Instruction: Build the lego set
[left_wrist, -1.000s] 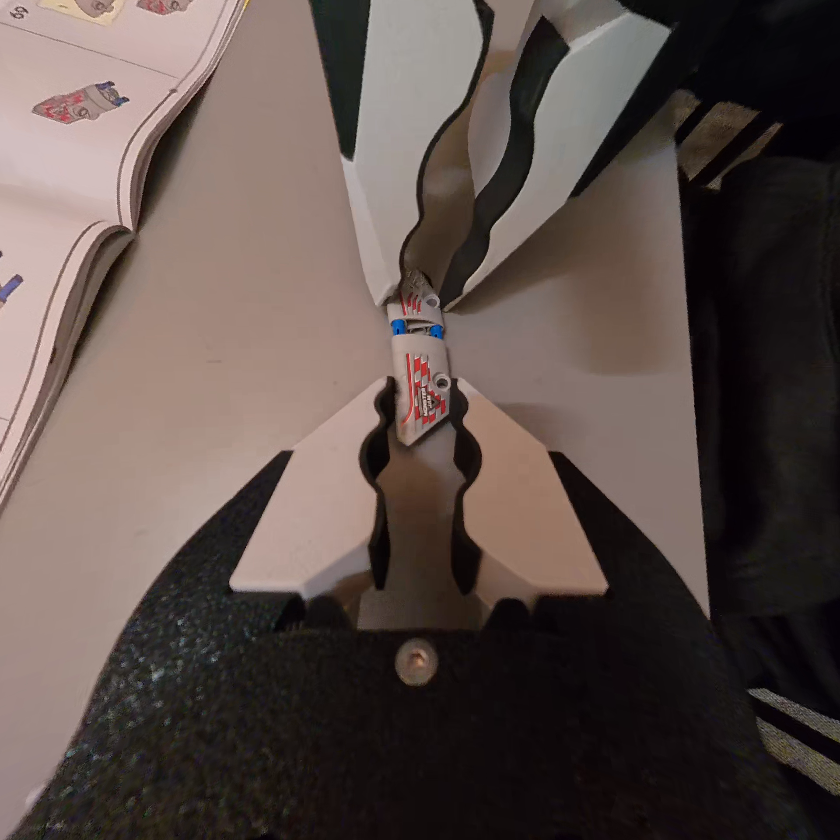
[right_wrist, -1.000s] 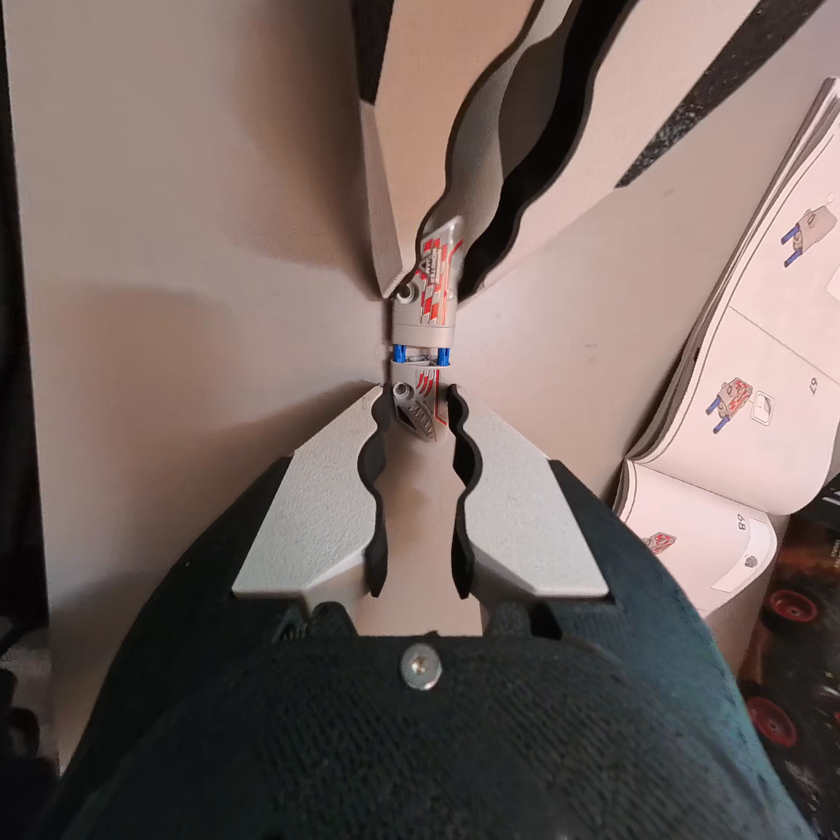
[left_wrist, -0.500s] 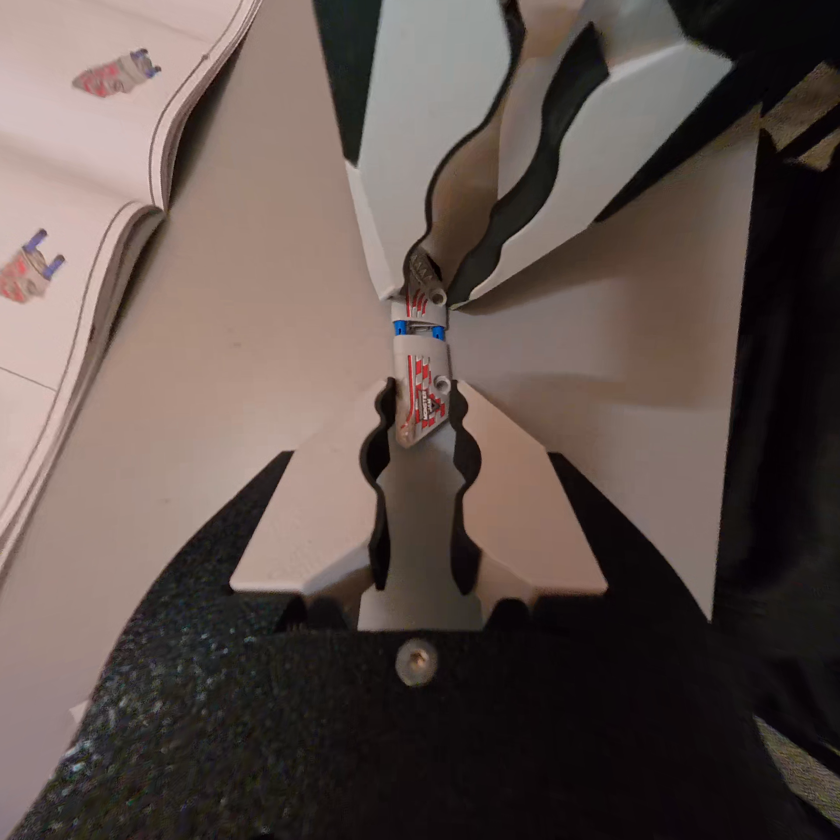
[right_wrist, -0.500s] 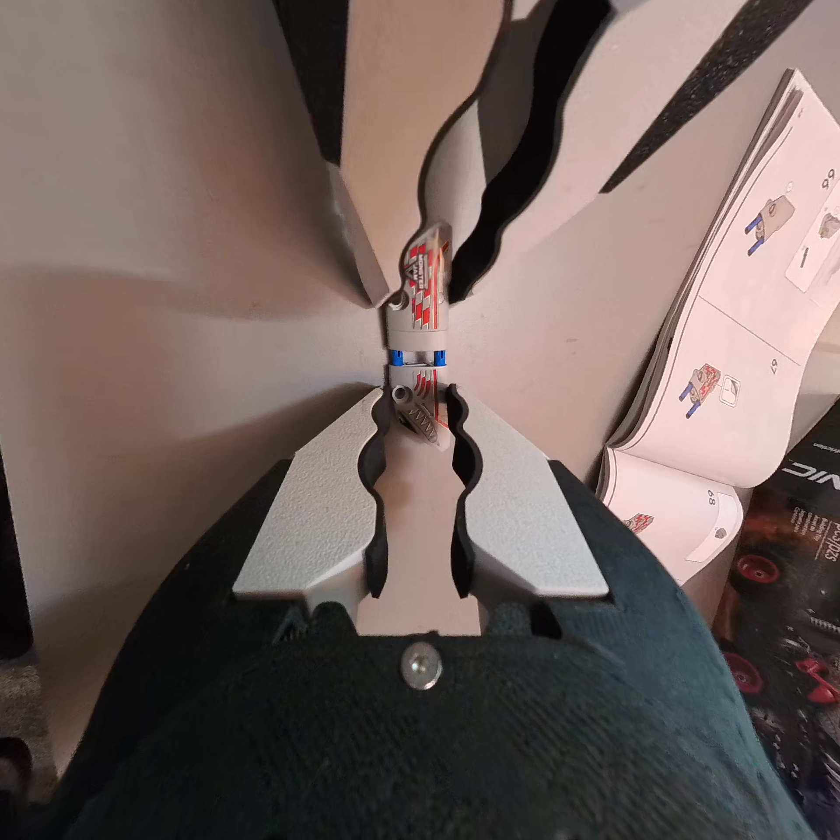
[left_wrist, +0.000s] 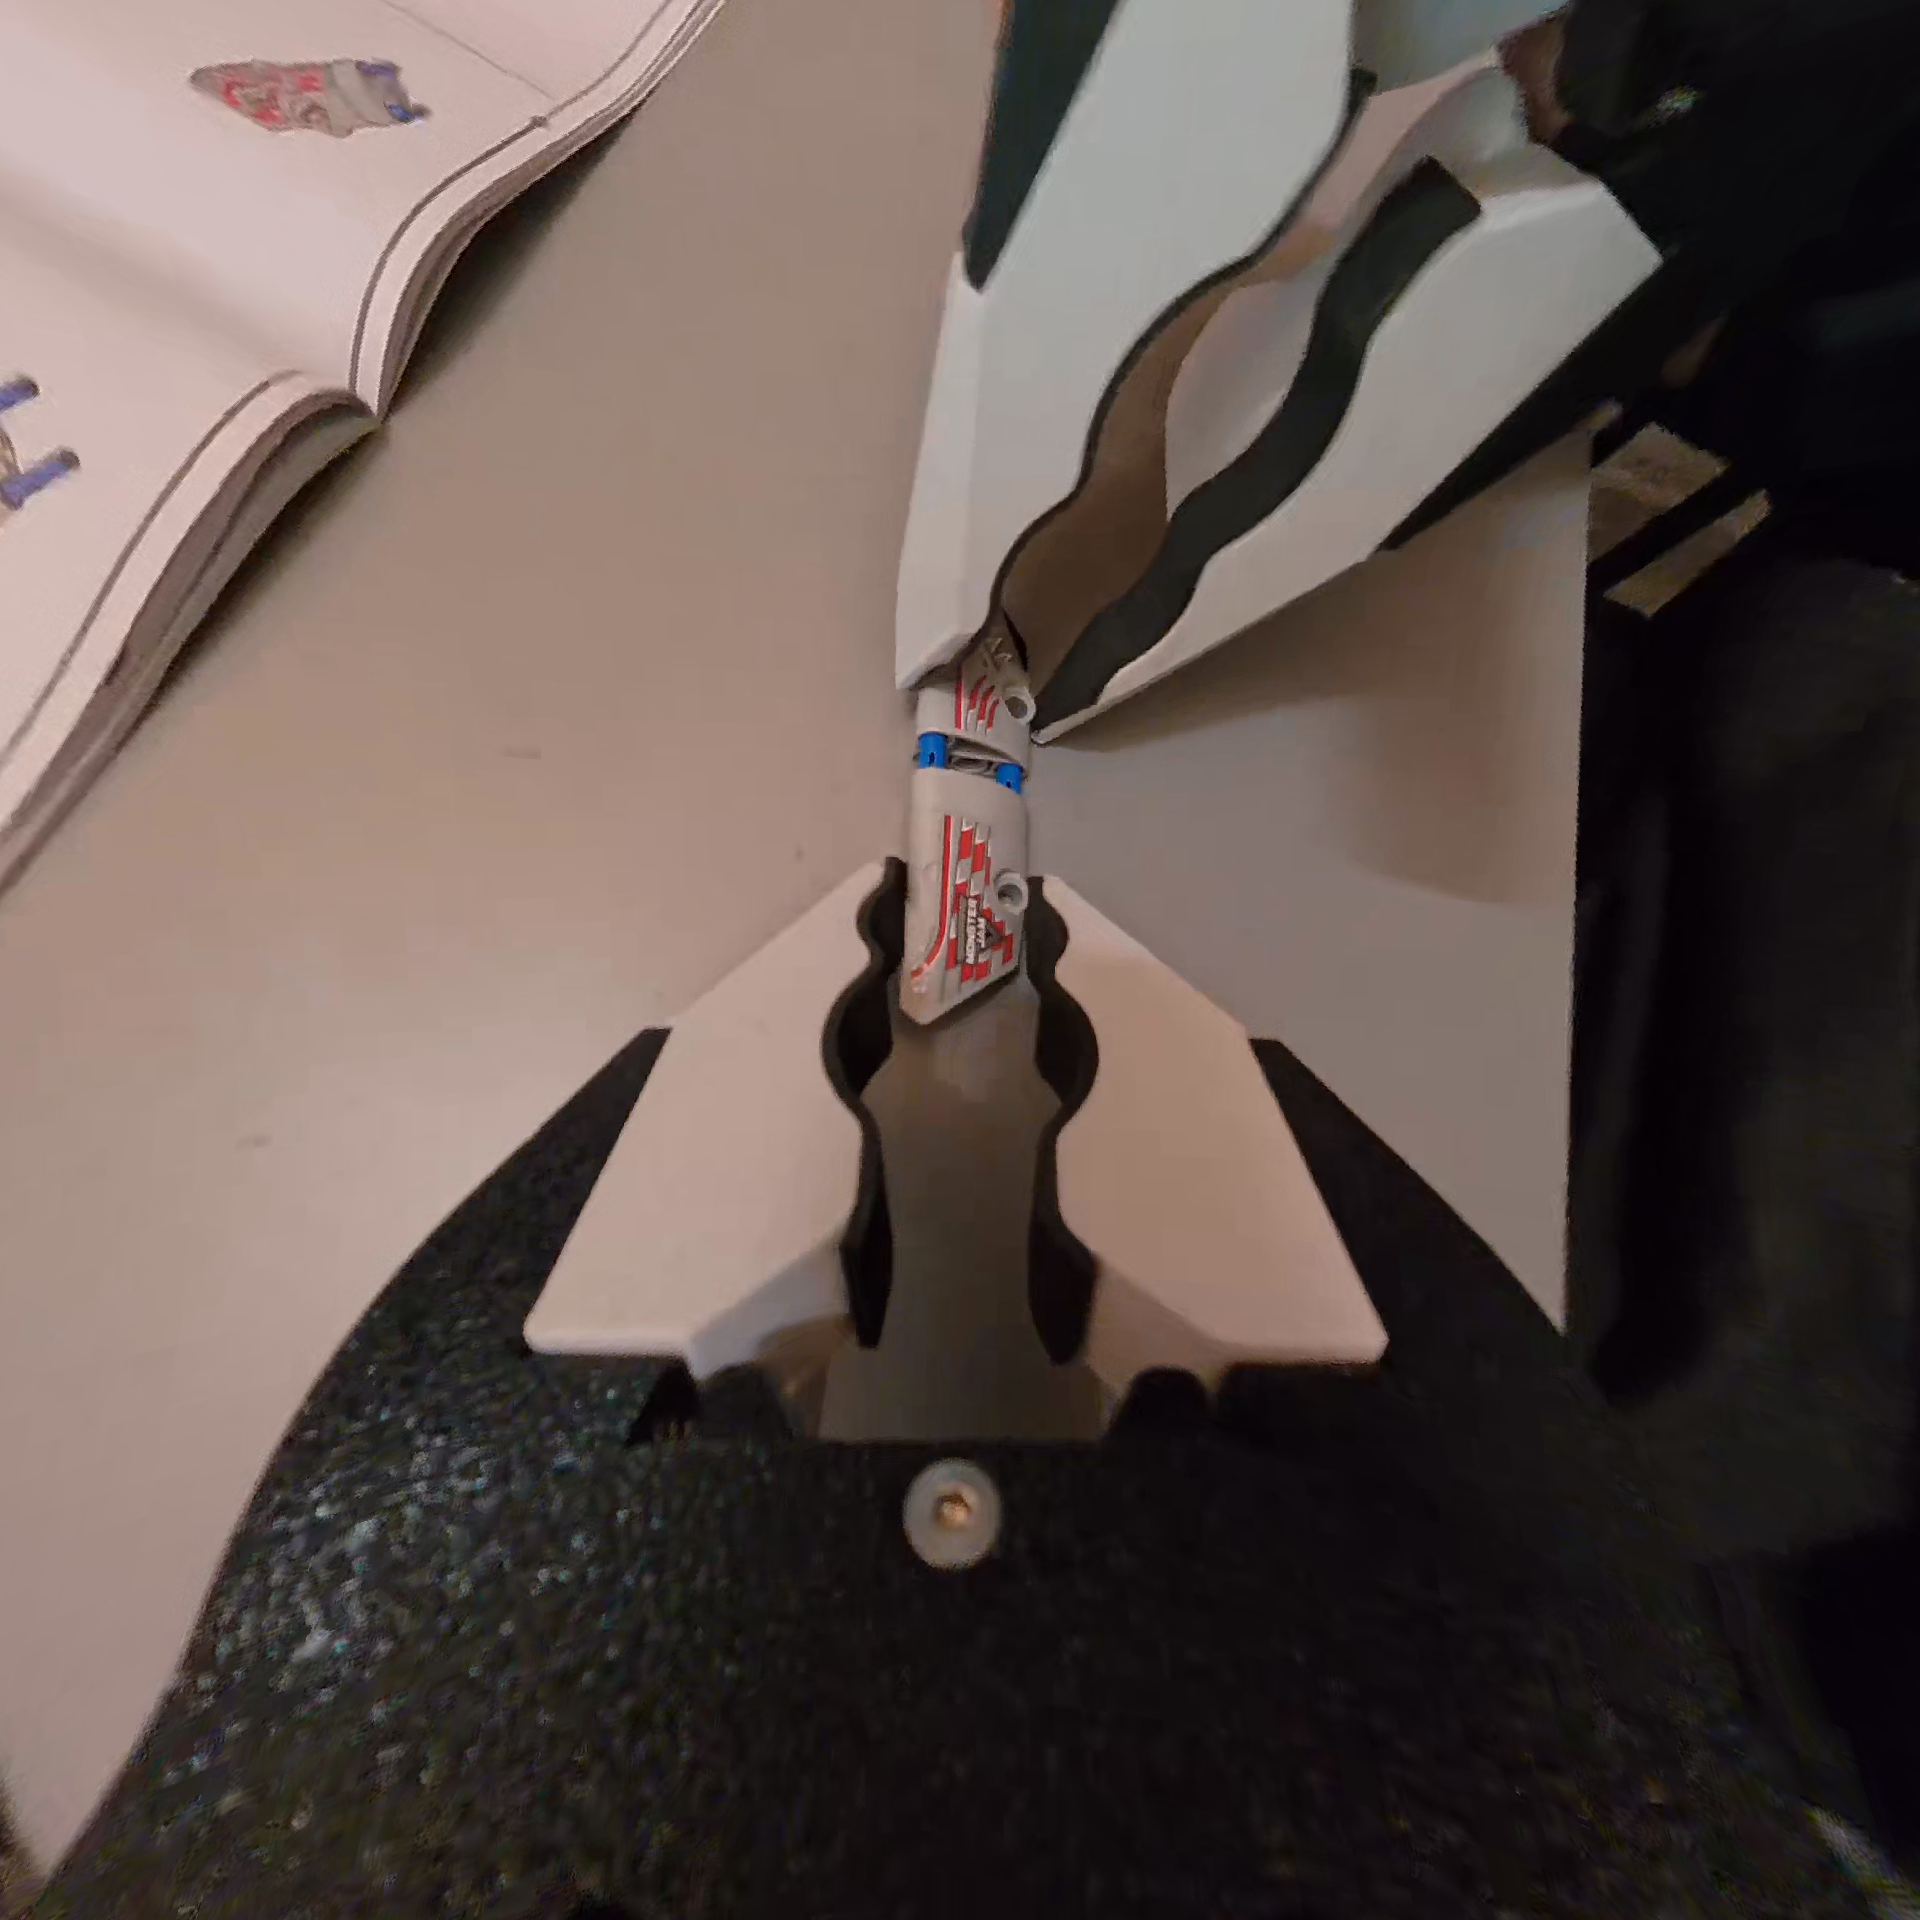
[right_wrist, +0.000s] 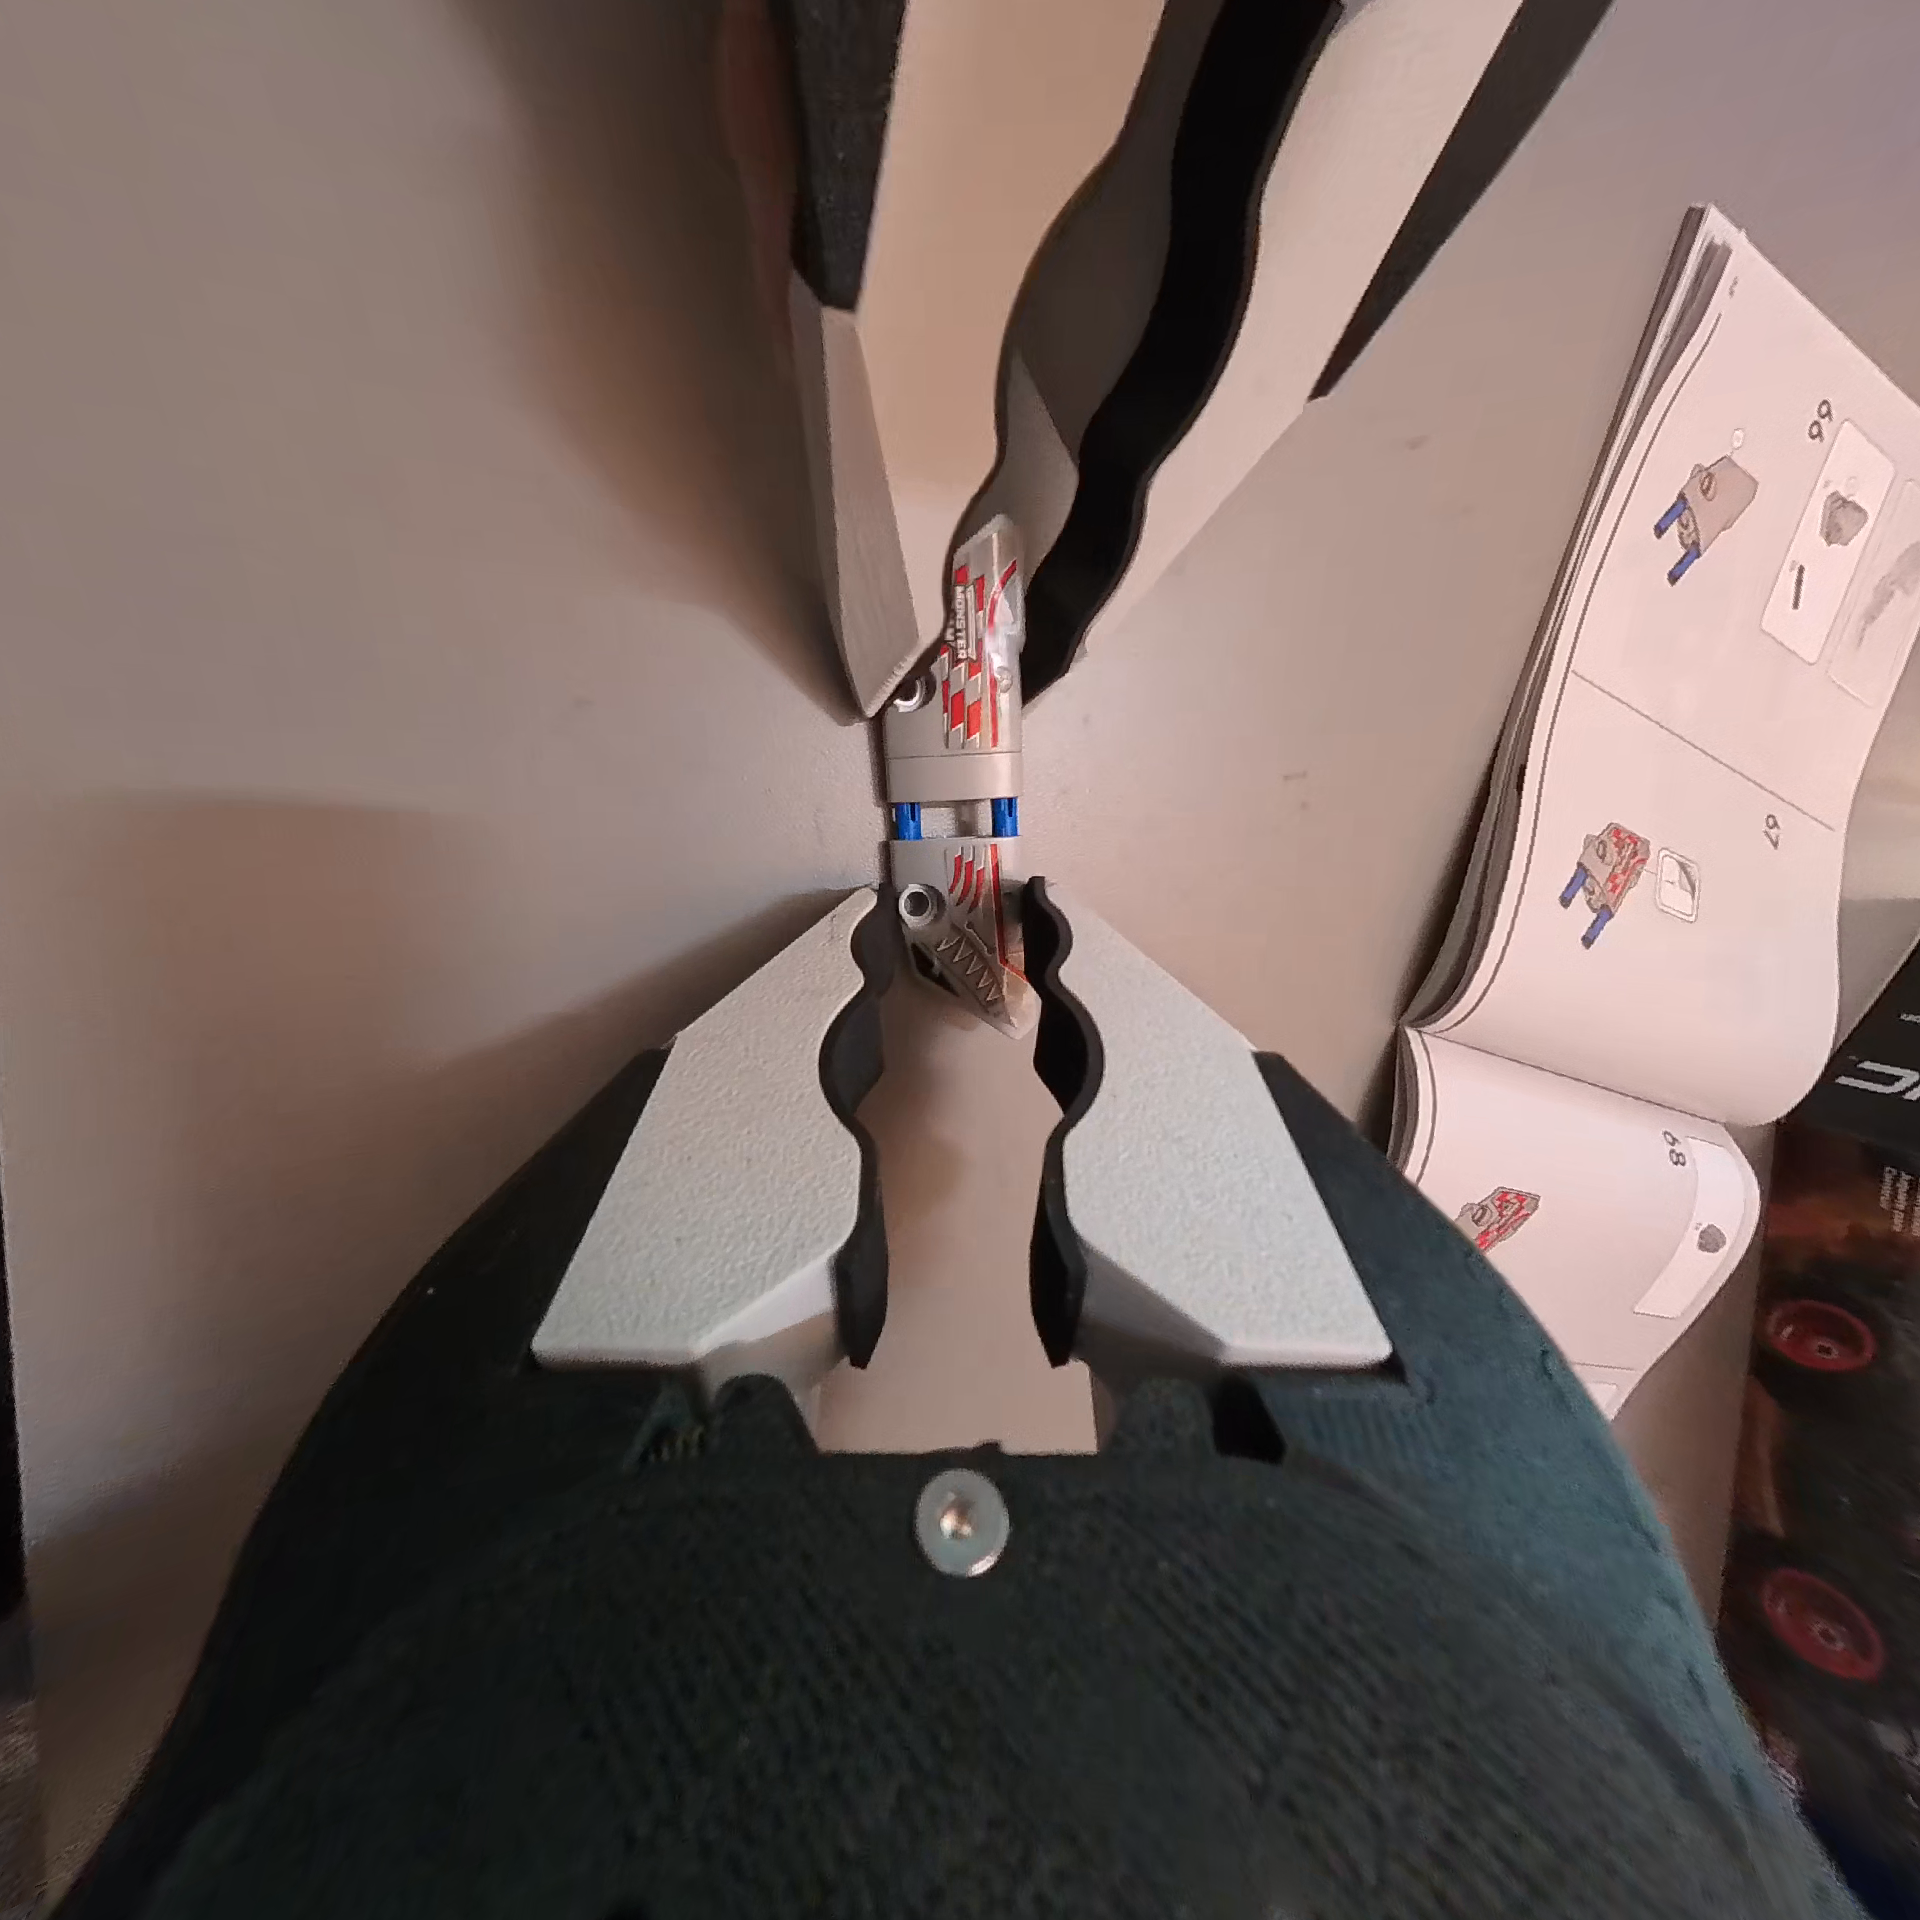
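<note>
Grippers meet tip to tip above the desk (left_wrist: 520, 935): my left gripper (left_wrist: 961, 914) clenches the checkered panel (left_wrist: 961, 904), my right gripper (right_wrist: 961, 935) the toothed panel (right_wrist: 971, 961), blue pins (right_wrist: 1003, 818) bridging them; instruction booklet (right_wrist: 1714, 644) alongside.

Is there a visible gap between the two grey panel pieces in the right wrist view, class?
Yes: the far panel and the near panel sit apart, with two blue pins showing across the gap.
</note>
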